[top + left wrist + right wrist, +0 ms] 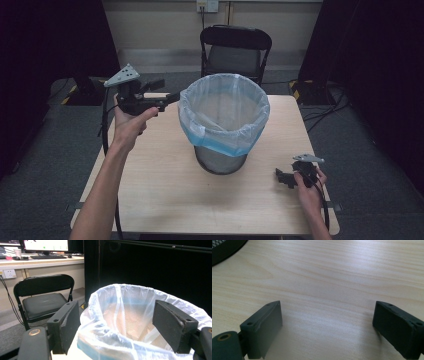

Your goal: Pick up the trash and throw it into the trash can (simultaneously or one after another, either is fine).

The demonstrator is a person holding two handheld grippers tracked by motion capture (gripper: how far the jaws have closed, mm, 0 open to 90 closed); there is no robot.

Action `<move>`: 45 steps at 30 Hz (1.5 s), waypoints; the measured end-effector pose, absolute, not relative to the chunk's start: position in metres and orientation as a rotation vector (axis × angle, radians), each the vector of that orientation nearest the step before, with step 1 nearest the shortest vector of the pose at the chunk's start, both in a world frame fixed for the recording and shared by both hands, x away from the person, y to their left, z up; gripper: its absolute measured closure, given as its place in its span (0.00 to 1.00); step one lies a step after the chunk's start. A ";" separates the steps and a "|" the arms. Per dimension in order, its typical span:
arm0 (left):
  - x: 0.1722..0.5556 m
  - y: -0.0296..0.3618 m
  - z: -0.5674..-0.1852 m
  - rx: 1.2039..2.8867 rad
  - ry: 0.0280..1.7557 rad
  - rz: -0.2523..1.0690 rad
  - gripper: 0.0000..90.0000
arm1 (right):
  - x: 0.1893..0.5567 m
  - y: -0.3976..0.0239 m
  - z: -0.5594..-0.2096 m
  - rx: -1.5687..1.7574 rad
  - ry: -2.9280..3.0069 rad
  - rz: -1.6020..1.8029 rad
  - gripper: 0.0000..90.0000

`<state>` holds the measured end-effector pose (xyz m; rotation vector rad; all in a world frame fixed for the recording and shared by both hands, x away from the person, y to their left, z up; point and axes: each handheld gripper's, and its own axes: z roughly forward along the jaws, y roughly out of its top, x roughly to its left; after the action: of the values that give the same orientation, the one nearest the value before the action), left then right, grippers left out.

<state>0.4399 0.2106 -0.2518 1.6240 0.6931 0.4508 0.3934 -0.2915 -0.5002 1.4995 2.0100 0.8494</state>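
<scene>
Now the left tool, jaws spread, hovers at the bin bag's rim, centre frame; right tool rests released on the surface, lower right.

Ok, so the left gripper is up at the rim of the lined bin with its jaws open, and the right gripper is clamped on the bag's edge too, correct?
Not quite. The right gripper rests low on the table, apart from the bin, with its jaws open and nothing between them; the right gripper view shows that. The left gripper is at the bag's rim with its jaws open, as you said.
</scene>
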 end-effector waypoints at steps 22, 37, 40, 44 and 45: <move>0.413 0.266 -0.310 1.615 0.821 0.495 0.23 | 0.393 -0.291 -0.500 1.501 2.010 0.849 0.09; 0.411 0.288 -0.366 1.709 0.958 0.444 0.19 | 0.393 -0.292 -0.500 1.499 2.010 0.849 0.09; 0.410 0.288 -0.378 1.752 0.965 0.438 0.19 | 0.393 -0.291 -0.500 1.500 2.010 0.849 0.09; 0.410 0.290 -0.394 1.784 1.000 0.407 0.18 | 0.393 -0.292 -0.500 1.500 2.010 0.849 0.09; 0.410 0.291 -0.400 1.796 1.017 0.405 0.18 | 0.393 -0.292 -0.500 1.499 2.010 0.849 0.09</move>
<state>0.4104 0.2914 -0.3995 1.7959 1.0173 0.4048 0.3934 -0.2915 -0.5002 1.4994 2.0100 0.8494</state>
